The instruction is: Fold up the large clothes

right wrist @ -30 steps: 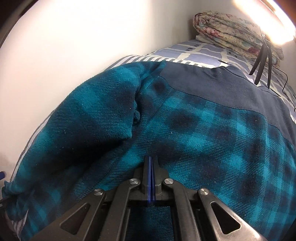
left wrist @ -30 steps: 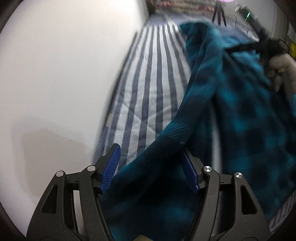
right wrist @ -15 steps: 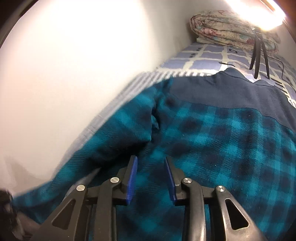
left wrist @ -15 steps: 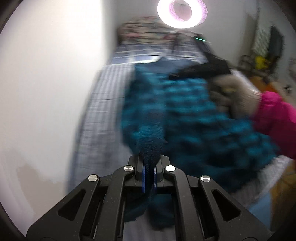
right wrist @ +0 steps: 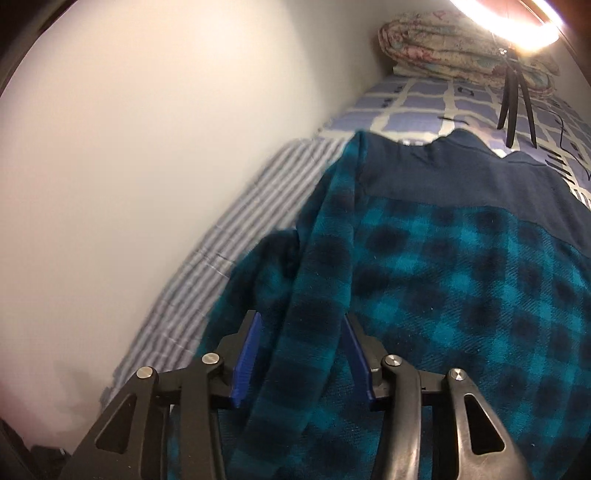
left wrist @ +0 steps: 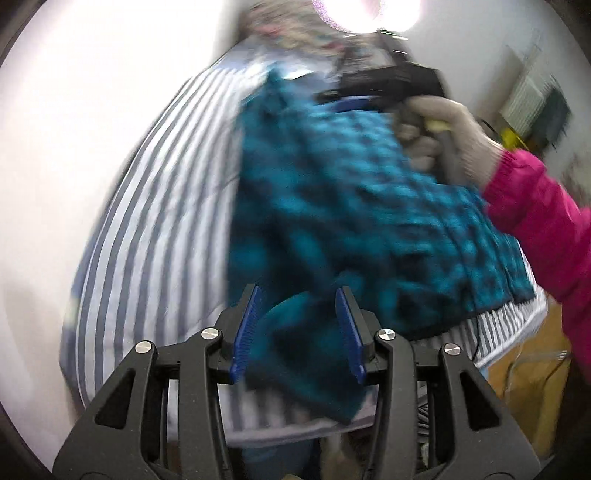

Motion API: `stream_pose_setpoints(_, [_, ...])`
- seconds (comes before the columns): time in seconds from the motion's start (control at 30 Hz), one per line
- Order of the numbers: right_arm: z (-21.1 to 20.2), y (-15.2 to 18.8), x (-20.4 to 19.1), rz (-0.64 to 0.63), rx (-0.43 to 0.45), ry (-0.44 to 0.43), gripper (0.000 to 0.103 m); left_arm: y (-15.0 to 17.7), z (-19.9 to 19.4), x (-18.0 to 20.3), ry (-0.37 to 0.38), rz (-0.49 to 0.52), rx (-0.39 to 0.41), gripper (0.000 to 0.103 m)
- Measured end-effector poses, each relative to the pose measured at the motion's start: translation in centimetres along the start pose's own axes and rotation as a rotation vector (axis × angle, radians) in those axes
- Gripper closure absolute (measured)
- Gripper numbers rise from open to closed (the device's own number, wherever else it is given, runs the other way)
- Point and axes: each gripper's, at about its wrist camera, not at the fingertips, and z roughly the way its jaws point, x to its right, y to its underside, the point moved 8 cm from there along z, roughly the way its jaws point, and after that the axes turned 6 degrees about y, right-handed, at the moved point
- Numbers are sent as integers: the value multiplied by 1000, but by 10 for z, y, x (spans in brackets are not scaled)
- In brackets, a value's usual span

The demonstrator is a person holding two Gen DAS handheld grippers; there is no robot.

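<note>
A teal and black plaid fleece garment point(right wrist: 461, 280) with a navy yoke lies spread on the bed. One sleeve point(right wrist: 325, 273) is folded along its left side. That sleeve runs between the blue pads of my right gripper point(right wrist: 301, 319), whose jaws are opening and not pressing it. In the left wrist view the garment point(left wrist: 332, 192) is blurred. My left gripper point(left wrist: 298, 295) hovers over the sleeve's cuff point(left wrist: 295, 332), its jaws opening, with the cuff loose between the pads. A gloved hand point(left wrist: 450, 140) with a pink sleeve holds the other gripper over the garment's far part.
The bed has a grey-striped sheet point(left wrist: 155, 206) and runs along a white wall point(right wrist: 129, 147). At its far end are a blue checked sheet point(right wrist: 413, 103), a folded floral quilt point(right wrist: 461, 48), a tripod point(right wrist: 513, 103) and a ring light point(left wrist: 365, 7). The bed's edge point(left wrist: 509, 317) drops off on the right.
My left gripper shut on the sleeve, carried it toward the garment's body, and has now opened. My right gripper went from shut to open and lifted; the sleeve now lies straighter along the side.
</note>
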Motion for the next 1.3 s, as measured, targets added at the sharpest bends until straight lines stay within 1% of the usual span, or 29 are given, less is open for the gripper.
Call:
stream_pose_setpoints(0.07, [14, 6, 1, -9, -44, 35, 55, 9, 5, -15, 44, -87, -19, 60])
stream_pose_setpoints(0.1, [20, 10, 3, -9, -62, 43, 55, 13, 11, -18, 82, -127, -36, 60])
stream_pose_setpoints(0.17, [28, 15, 2, -14, -79, 56, 55, 22, 19, -15, 116, -147, -54, 60])
stream_pose_setpoints(0.23, [31, 17, 5, -21, -81, 80, 55, 23, 33, -4, 138, -127, -76, 60])
stream_pose_setpoints(0.27, [32, 16, 6, -26, -80, 100, 55, 23, 37, -1, 131, -114, -81, 60])
stream_pose_setpoints(0.33, [33, 13, 4, -45, -75, 129, 55, 23, 50, 2, 65, -64, -108, 60])
stream_pose_setpoints(0.37, [34, 10, 1, -61, -71, 140, 55, 23, 52, 4, 56, -52, -117, 60])
stream_pose_setpoints(0.4, [34, 8, -2, -75, -71, 143, 55, 24, 56, 6, 64, -42, -125, 63])
stream_pose_setpoints(0.43, [35, 7, -7, -93, -71, 145, 55, 26, 57, 10, 80, -35, -130, 77])
stream_pose_setpoints(0.47, [37, 6, -12, -119, -74, 148, 59, 28, 57, 13, 90, -24, -138, 87])
stream_pose_setpoints(0.5, [38, 6, -16, -137, -77, 147, 80, 28, 56, 15, 92, -17, -140, 88])
stream_pose_setpoints(0.53, [40, 7, -17, -160, -88, 166, 91, 29, 51, 19, 109, -14, -136, 88])
stream_pose_setpoints(0.57, [41, 9, -15, -178, -102, 210, 93, 30, 47, 25, 146, -24, -137, 88])
stream_pose_setpoints(0.63, [40, 10, 1, -206, -123, 360, 93, 33, 36, 33, 208, -34, -141, 88])
stream_pose_setpoints(0.67, [36, 10, 10, -228, -118, 445, 86, 36, 30, 35, 218, -31, -139, 88])
stream_pose_setpoints(0.7, [33, 9, 13, -233, -113, 476, 74, 35, 26, 41, 220, -25, -132, 88])
stream_pose_setpoints(0.73, [26, 8, 16, -222, -103, 478, 70, 38, 18, 42, 224, -24, -121, 87])
stream_pose_setpoints(0.77, [17, 6, 16, -201, -89, 466, 70, 41, 15, 41, 219, -27, -114, 82])
stream_pose_setpoints(0.8, [8, 3, 11, -186, -69, 445, 70, 42, 9, 35, 203, -39, -91, 76])
stream_pose_setpoints(0.83, [2, 0, 4, -188, -50, 422, 70, 41, 6, 30, 183, -48, -74, 64])
stream_pose_setpoints(0.87, [-6, -4, -10, -202, -24, 370, 67, 41, 5, 20, 161, -57, -57, 56])
stream_pose_setpoints(0.9, [-9, -7, -24, -221, -17, 321, 59, 41, 6, 12, 135, -74, -42, 55])
stream_pose_setpoints(0.93, [-10, -9, -40, -240, -18, 274, 53, 41, 8, 7, 123, -85, -46, 55])
stream_pose_setpoints(0.97, [-8, -10, -54, -255, -22, 236, 44, 42, 12, 3, 114, -90, -52, 55])
stream_pose_setpoints(1.0, [-3, -11, -69, -270, -29, 205, 42, 44, 14, 2, 105, -87, -55, 55])
stream_pose_setpoints(1.03, [2, -11, -80, -283, -37, 188, 42, 46, 19, -1, 78, -74, -66, 55])
stream_pose_setpoints(1.1, [20, -13, -99, -309, -50, 177, 42, 47, 26, -6, 57, -60, -74, 55])
stream_pose_setpoints(1.2, [48, -17, -109, -327, -72, 241, 42, 48, 25, -4, 54, -59, -63, 55])
stream_pose_setpoints(1.3, [74, -19, -111, -353, -101, 308, 43, 41, 9, -9, 30, -50, -17, 55])
